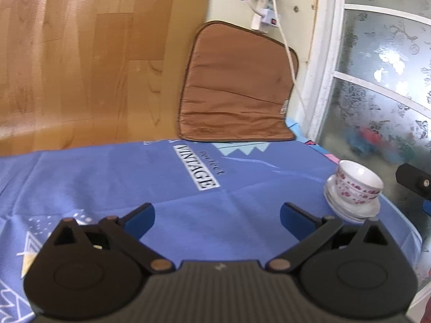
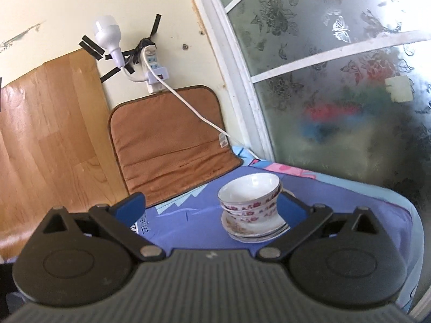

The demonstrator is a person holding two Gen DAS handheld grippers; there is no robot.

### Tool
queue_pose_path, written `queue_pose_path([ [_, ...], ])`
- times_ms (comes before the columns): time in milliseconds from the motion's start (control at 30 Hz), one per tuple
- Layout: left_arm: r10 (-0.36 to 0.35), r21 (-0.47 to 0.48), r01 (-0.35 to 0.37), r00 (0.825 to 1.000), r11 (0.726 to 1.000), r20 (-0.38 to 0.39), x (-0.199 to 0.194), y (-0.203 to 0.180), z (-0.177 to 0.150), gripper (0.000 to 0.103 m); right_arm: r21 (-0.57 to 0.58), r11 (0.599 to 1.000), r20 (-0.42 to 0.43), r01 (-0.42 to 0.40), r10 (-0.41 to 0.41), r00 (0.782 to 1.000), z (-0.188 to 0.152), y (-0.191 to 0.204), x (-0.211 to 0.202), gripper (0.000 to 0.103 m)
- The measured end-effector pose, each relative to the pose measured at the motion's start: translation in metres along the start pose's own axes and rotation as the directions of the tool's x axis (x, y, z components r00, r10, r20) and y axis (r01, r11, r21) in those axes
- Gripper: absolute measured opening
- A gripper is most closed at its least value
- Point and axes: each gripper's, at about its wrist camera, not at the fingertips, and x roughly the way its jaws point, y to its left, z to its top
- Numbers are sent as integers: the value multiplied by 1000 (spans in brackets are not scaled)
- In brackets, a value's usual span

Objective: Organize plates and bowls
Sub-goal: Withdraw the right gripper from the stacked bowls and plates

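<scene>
White bowls with pink flower bands [image 1: 357, 184] are nested on a stack of white plates [image 1: 350, 210] at the right edge of the blue tablecloth [image 1: 161, 183]. In the right wrist view the bowls [image 2: 252, 196] sit on the plates [image 2: 256, 228], just ahead of my right gripper [image 2: 212, 204], which is open and empty with the stack between its fingers, near the right one. My left gripper [image 1: 216, 218] is open and empty over the cloth, left of the stack. Part of the right gripper [image 1: 414, 181] shows at the far right of the left wrist view.
A brown cushion [image 1: 237, 91] leans on the wall at the back of the table. A wooden board [image 1: 94, 59] stands to its left. A power strip with a white cable [image 2: 156, 67] hangs above. A frosted glass window [image 2: 336, 80] borders the right side.
</scene>
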Motion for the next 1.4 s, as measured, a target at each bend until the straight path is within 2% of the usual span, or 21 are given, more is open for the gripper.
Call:
queue_pose_path([
  [233, 44, 29, -43, 998, 999, -41, -4, 2, -9, 103, -20, 1000, -79, -13, 11, 997, -11, 10, 6, 103],
  [333, 76, 51, -73, 994, 996, -73, -2, 1, -11, 103, -22, 1000, -86, -16, 14, 996, -15, 13, 5, 103],
  [533, 90, 83, -84, 994, 993, -67, -4, -5, -17, 103, -10, 1000, -126, -12, 11, 992, -23, 13, 10, 103],
  [667, 121, 110, -116, 992, 987, -35, -7, -8, -20, 103, 21, 1000, -164, 4, -1, 987, -26, 8, 15, 103],
  [933, 157, 134, -149, 986, 980, -47, -7, -14, -22, 103, 56, 998, -160, 27, -17, 987, -31, 4, 15, 103],
  [1167, 169, 198, -154, 984, 968, -63, -9, -25, -28, 103, 73, 997, -166, 28, -16, 986, -34, 1, 15, 103],
  [1400, 177, 220, -159, 982, 963, -64, -10, -28, -29, 103, 87, 996, -169, 27, -12, 985, -34, -2, 16, 103],
])
